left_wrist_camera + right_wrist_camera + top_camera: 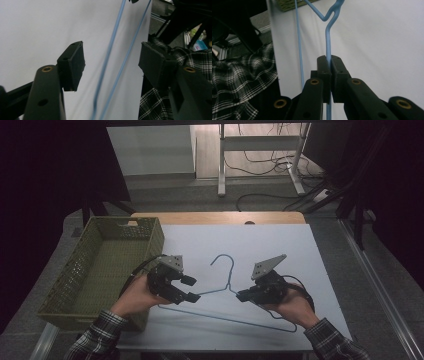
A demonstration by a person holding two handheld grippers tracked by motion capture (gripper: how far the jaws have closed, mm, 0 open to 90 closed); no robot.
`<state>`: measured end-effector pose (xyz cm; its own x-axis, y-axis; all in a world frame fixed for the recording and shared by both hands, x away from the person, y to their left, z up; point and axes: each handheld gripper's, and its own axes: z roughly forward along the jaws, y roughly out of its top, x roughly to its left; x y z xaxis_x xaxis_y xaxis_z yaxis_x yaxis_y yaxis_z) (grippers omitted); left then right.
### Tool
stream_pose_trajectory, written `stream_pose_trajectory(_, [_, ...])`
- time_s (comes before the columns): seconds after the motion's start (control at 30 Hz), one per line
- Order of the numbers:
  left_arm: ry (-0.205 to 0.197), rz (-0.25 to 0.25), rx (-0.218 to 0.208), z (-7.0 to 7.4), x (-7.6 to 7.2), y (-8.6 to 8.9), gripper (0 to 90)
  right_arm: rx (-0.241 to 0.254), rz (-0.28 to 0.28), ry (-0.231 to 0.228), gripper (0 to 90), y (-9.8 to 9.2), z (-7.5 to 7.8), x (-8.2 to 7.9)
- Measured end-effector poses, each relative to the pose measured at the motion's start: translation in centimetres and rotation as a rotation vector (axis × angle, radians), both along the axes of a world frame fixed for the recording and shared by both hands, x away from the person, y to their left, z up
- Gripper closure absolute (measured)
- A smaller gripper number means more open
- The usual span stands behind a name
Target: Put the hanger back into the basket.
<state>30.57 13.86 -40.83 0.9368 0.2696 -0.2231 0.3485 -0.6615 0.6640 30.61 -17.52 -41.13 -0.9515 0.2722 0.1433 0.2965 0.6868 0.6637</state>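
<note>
A light blue wire hanger [229,276] lies flat on the white tabletop [280,250], hook pointing away from me. My right gripper [242,296] comes in from the right and is shut on the hanger's sloping right arm; in the right gripper view the wire [328,37] runs straight into the pinched pads [323,67] of that gripper [330,62]. My left gripper [192,288] sits at the hanger's left shoulder with its jaws apart. In the left gripper view two strands of the hanger [110,50] pass between the pads [75,63] of that gripper [112,62] and touch neither.
A green woven basket [150,240] stands at the table's left edge, close beside my left hand. Plaid sleeves [330,340] come in from the front edge. Beyond the far wooden edge [215,217] are a white desk frame [222,165] and floor cables.
</note>
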Motion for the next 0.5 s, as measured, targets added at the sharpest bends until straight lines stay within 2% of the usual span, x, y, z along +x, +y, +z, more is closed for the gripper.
stream_pose_trajectory(0.1, [0.025,-0.04,-0.015,-0.3,-0.1,-0.4,42.5,-0.005,0.033,-0.01,87.5,0.6,0.1,-0.4])
stream_pose_trajectory(0.23, [0.048,-0.084,-0.002,-0.7,-0.1,-0.9,51.2,-0.009,0.073,-0.018,87.4,1.3,0.1,-0.8])
stream_pose_trajectory(0.37, [0.077,-0.108,0.002,-1.1,0.0,-1.3,61.9,-0.012,0.098,-0.022,87.5,1.8,0.1,-1.0])
stream_pose_trajectory(0.5, [0.097,-0.133,0.013,-1.3,0.0,-1.7,68.5,-0.017,0.118,-0.03,87.4,2.2,0.1,-1.1])
